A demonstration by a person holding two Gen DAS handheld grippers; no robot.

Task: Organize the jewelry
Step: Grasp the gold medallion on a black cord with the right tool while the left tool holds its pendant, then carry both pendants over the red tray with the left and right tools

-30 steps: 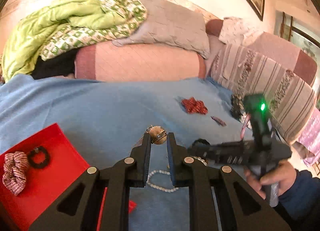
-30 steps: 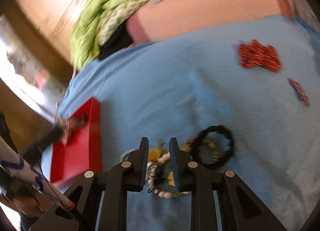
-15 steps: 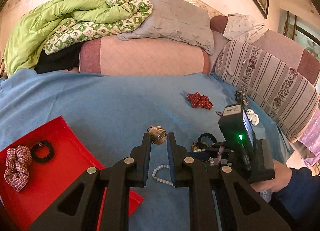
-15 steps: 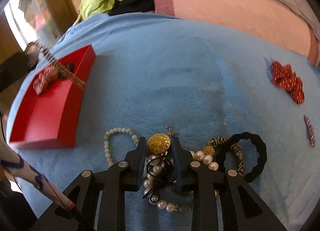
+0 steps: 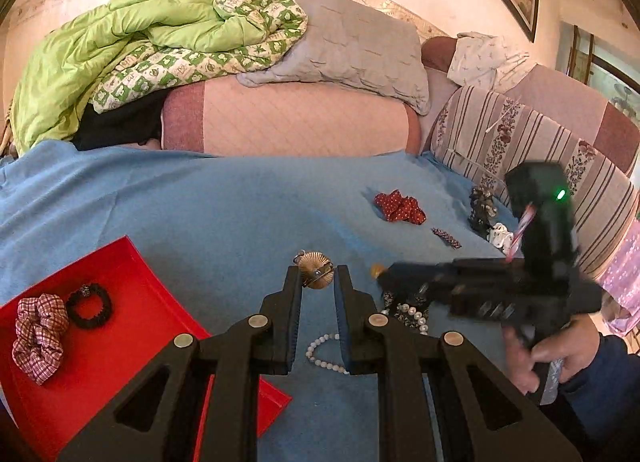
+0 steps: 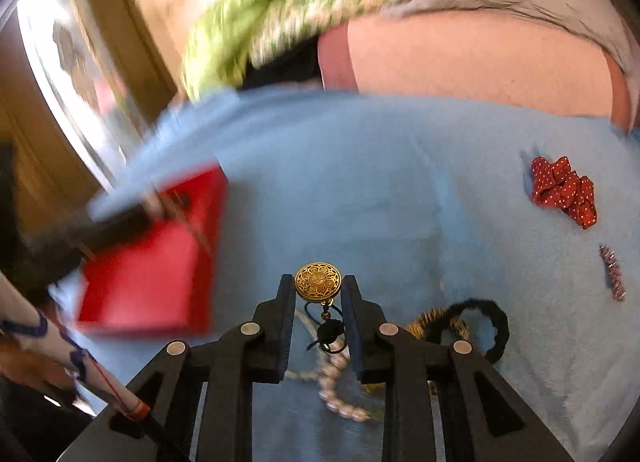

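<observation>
On the blue bedspread (image 5: 200, 202), a fan-shaped gold piece (image 5: 316, 274) is pinched by the left gripper (image 5: 316, 282) while the right gripper (image 6: 317, 290), jaws closing on a round gold pendant (image 6: 318, 281), seems mid-pickup, so carrying both to the red tray (image 5: 132, 346) is probably required next.

Right gripper (image 6: 318, 290): closing, its pads on the gold medallion (image 6: 318, 281), which lay among the jewelry on the blue cloth (image 6: 360, 182) half a second ago.
Medallion: now raised clear of the cloth, a dark cord hanging beneath it.
Pearls (image 6: 336, 390): now below the gripper, blurred.
Right wrist view: smeared, the red tray (image 6: 152, 282) shifted in frame.
</observation>
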